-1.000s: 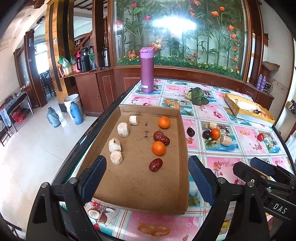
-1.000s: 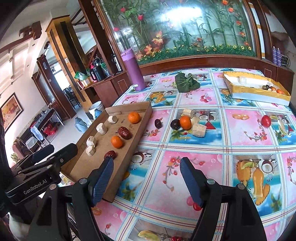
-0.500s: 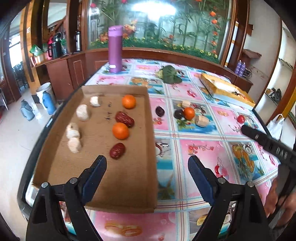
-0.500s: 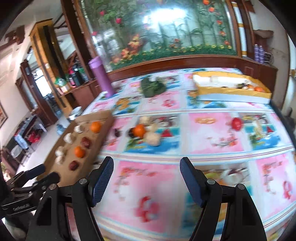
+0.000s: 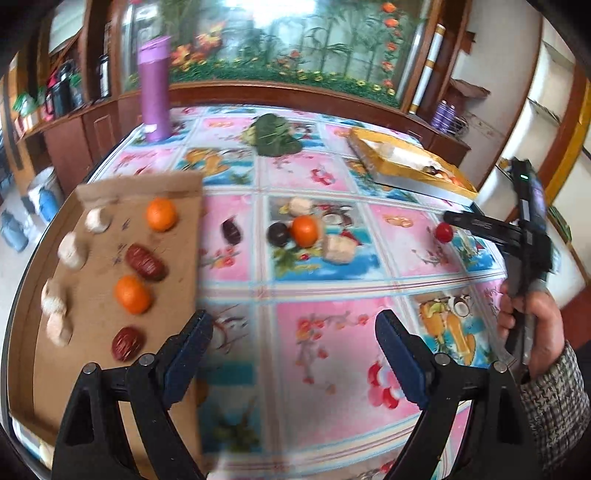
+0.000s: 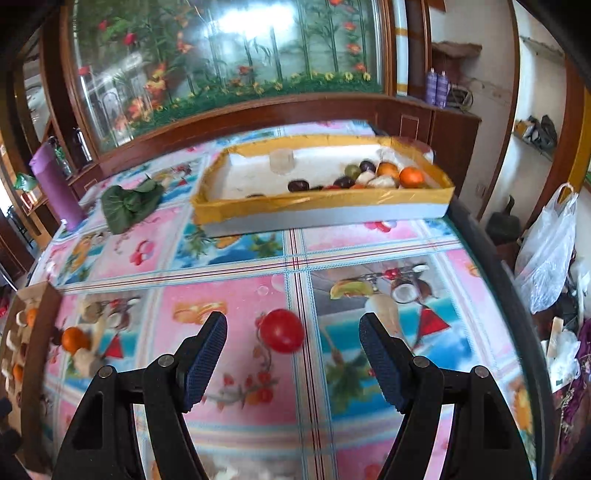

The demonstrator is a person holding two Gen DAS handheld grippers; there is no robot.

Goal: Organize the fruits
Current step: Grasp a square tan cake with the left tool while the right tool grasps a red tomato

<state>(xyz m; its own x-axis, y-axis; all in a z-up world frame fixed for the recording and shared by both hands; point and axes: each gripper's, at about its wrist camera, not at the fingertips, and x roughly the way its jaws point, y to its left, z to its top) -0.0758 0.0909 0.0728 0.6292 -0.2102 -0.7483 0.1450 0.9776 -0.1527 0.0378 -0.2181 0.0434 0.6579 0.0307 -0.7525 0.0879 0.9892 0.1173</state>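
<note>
At left of the left wrist view, the cardboard tray (image 5: 99, 295) already holds sorted rows of fruit. Mid-desk (image 5: 332, 332), one orange (image 5: 304, 230) and several pieces remain loose. The right claw (image 6: 291, 354), jaws just narrowing yet still apart, frames the tomato (image 6: 281, 331) ungripped. The left claw (image 5: 291, 354) stands wide, empty.

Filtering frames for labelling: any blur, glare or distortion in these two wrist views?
Left wrist: motion smear on the cardboard tray and its fruit; the left tongs stay sharp; fisheye bends the table edge. Right wrist: the red tomato is fairly crisp, the fruit cluster at left is smeared, and glare washes out the glass panel behind.
</note>
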